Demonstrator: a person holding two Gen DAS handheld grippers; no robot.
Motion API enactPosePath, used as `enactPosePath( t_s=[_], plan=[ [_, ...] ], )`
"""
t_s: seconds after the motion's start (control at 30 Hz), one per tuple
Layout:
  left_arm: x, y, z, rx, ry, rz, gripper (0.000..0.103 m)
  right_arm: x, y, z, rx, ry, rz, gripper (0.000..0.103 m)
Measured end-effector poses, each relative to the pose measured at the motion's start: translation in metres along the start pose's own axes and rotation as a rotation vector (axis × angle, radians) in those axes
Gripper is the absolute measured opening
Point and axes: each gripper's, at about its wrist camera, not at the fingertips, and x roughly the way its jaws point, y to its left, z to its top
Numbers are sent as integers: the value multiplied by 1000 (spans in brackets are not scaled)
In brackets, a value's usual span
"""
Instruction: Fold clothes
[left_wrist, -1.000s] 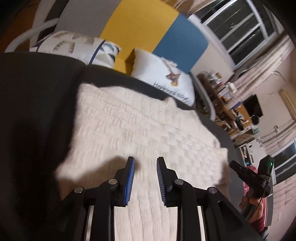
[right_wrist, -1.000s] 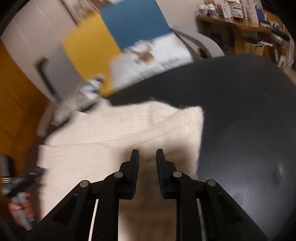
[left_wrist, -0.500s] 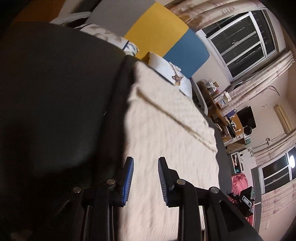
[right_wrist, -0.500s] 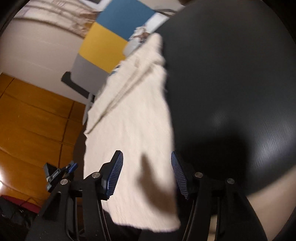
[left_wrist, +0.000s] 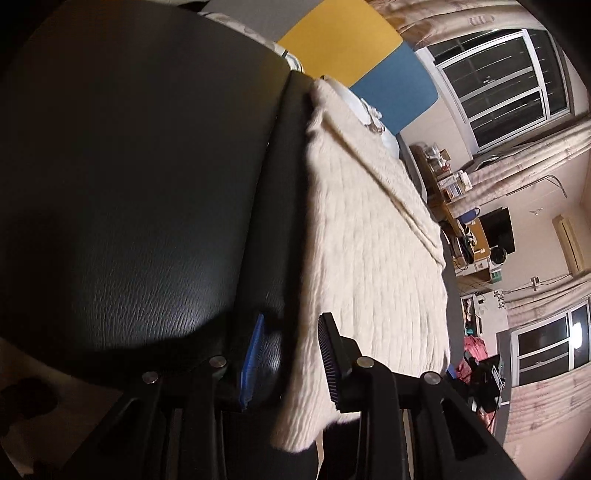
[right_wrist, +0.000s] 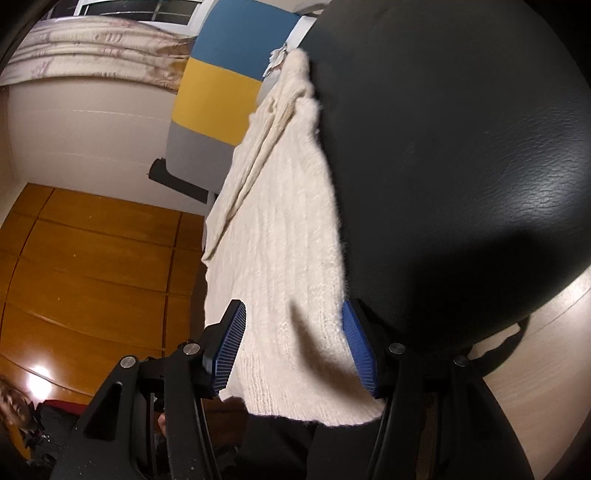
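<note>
Cream-coloured knitted sweater lay spread flat on the round black leather-textured tabletop, its near hem hanging a little over the tabletop's front edge. In the right wrist view the same sweater ran away from the camera, with loose folds bunched along its far left side.

The left tongs stood released, their blue ribbed pads apart. The left side edge of the sweater lay between them, close to the near corner: the left pad sat over bare black tabletop and the right pad over the knit. Whether either pad actually touched the cloth was hard to judge from that angle.

The right tongs were also spread wide. They straddled the near right corner of the sweater, the left pad over the cloth's inner part and the right pad at the line where the knit met the tabletop. A dark shadow fell across the cloth between them.

Behind the tabletop stood a padded panel with grey, yellow and blue sections. A white pillow showed just past the sweater's far end. Orange-brown wooden panelling filled the left of the right wrist view, and windows with pale curtains showed in the left wrist view.
</note>
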Motion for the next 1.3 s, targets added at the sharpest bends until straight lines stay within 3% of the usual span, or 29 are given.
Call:
enactPosePath(
  t_s=[0.13,0.3,0.5,0.67,0.73,0.8,0.9,1.0,1.13,1.3],
  plan=[
    [-1,11,-7,-37,23,-49,31,5,-1,-5,1,23,42,59],
    [1,14,-14,-43,39,-109,31,6,0,-9,-15,21,99,77],
    [6,4,-16,9,74,-148,31,16,21,-14,-118,89,55,89],
    [16,-10,-22,68,96,-165,31,21,25,-14,-142,132,37,89],
    [21,-19,-24,101,97,-149,31,22,30,-18,-177,123,13,87],
    [20,-29,-26,164,87,-99,24,22,35,-21,-216,123,-34,77],
    [6,-39,-26,210,66,-5,23,11,53,-19,-289,127,-216,74],
    [-21,-48,-18,202,-16,-80,27,-9,89,-26,-433,62,-338,75],
    [-9,-87,-7,255,3,-188,27,26,129,-46,-632,103,-382,74],
    [37,-148,-16,438,84,-172,27,84,165,-70,-848,184,-445,50]
  ],
)
